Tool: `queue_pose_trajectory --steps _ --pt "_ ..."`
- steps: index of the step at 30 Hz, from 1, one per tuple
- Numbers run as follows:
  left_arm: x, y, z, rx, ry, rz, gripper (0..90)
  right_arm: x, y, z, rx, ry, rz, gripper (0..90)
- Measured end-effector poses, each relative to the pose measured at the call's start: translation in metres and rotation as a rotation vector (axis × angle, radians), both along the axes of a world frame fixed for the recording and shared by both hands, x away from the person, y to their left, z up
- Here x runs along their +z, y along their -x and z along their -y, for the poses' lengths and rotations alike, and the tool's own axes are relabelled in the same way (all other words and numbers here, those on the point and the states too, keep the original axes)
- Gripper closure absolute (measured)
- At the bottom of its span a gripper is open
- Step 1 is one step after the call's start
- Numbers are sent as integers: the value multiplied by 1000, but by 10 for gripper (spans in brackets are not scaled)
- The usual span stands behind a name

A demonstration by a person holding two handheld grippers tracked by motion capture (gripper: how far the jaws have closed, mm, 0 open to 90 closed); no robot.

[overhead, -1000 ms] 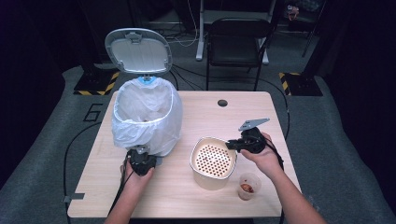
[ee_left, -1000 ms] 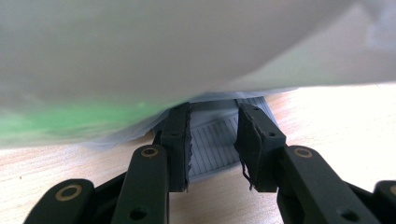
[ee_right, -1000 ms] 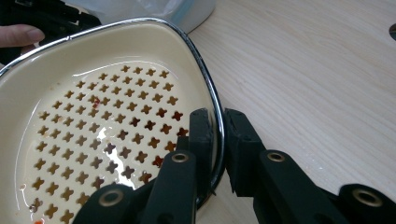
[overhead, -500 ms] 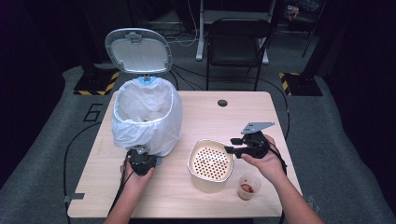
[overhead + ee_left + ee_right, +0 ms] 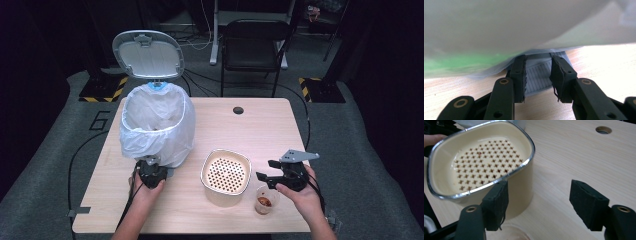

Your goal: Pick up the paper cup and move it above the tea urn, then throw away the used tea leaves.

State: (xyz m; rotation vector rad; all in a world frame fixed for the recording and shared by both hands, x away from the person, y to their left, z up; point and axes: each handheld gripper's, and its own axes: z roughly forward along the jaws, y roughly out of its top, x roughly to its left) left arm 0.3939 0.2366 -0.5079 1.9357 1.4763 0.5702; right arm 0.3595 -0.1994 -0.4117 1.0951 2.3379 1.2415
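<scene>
A bin lined with a white bag stands at the table's left, its grey lid up. My left gripper sits at the bin's base. In the left gripper view its jaws stand slightly apart over the grey ribbed pedal, under the bag's bulge. A cream container with a perforated insert sits at front centre. My right gripper hovers open just right of it. In the right gripper view its left jaw is close to the container's wall, with nothing between the jaws.
A small clear cup with reddish contents stands on the table in front of my right gripper, near the front edge. A round cable hole lies at the back. A black chair stands behind the table.
My right gripper has drawn back from the container's far right rim toward the front edge. The container and the left gripper have stayed put.
</scene>
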Motion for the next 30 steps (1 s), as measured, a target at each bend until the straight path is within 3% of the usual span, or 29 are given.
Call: queue_pose_trajectory --steps 10,24,30 --pt "0 0 0 3 1 0 649 -24 24 12 -46 13 1 186" --pt "0 0 0 3 1 -1 649 -26 35 6 22 -35 -7 153" --pt "0 0 0 3 0 -1 649 -30 44 4 44 -21 -8 151"
